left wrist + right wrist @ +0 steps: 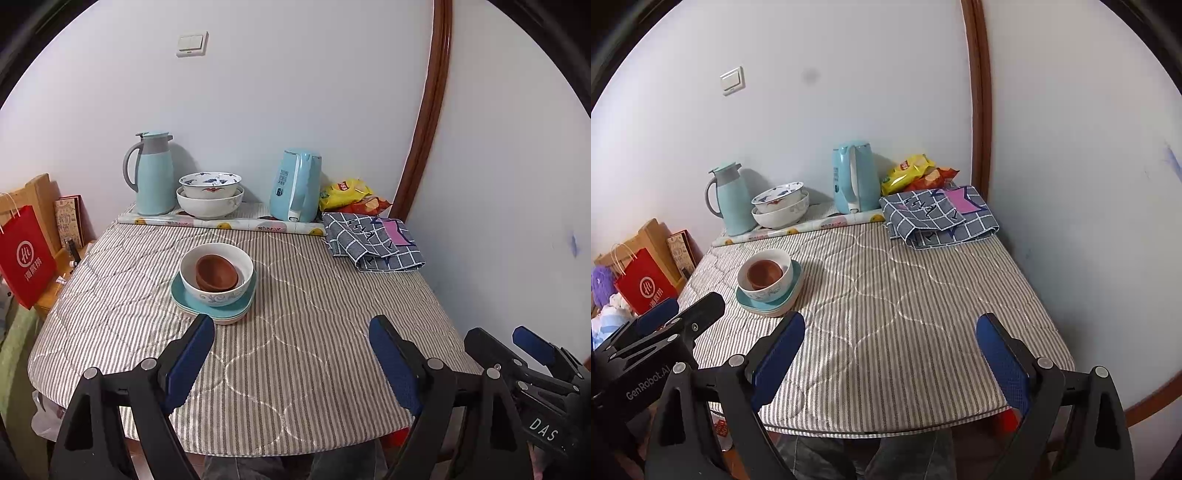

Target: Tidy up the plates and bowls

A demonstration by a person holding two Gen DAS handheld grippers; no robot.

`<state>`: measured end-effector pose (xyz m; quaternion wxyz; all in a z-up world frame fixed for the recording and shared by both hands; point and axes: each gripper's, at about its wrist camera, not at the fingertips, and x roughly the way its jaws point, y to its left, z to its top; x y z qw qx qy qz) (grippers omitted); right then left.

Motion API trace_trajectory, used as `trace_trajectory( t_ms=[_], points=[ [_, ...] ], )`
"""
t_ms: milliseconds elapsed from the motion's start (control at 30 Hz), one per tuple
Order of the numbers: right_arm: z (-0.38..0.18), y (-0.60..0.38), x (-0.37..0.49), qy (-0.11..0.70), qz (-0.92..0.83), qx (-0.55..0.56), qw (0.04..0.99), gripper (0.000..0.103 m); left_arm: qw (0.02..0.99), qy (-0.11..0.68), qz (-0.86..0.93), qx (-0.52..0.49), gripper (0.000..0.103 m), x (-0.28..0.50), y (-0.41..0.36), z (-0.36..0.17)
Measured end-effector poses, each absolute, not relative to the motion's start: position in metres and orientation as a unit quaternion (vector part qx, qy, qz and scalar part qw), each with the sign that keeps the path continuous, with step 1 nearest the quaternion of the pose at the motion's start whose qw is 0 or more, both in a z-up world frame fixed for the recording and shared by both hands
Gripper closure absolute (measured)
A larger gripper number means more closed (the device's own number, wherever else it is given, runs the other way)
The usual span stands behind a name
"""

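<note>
The striped table [314,332] bears a stack left of centre: teal plates [212,304], a white bowl [218,273], brown bowls [216,273] nested inside. Left gripper [291,332] and right gripper [890,332] hover over the near edge, jaws spread wide, holding and touching nothing.

**Cloth, ceramic and plastic on your table**

Your table [295,369] wears a matt quilted cloth in fine stripes. At eleven o'clock sits a glazed white bowl [221,291], glossy, holding matt brown clay-looking bowls [216,273] on smooth teal plates [192,301]. At twelve, the kettle [295,186] and jug [153,177] look like satin plastic. At one, a soft checked cloth [373,240] and shiny crisp packets [345,192]. Your gripper pads [188,362] are textured blue rubber on matt black plastic.
</note>
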<state>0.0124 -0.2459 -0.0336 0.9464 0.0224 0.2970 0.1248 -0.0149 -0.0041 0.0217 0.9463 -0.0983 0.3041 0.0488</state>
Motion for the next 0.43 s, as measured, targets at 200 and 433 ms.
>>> trace_trajectory(
  t_ms=[200, 433],
  points=[
    [-0.0332, -0.2463, 0.0111, 0.297, 0.125, 0.024, 0.946, 0.010, 0.947, 0.302, 0.050, -0.098, 0.018, -0.0164, -0.0045, 0.0224],
    [-0.0322, -0.2466, 0.0111, 0.297, 0.125, 0.025, 0.946, 0.010, 0.946, 0.305, 0.054, -0.099, 0.018, -0.0150, -0.0027, 0.0204]
  ],
)
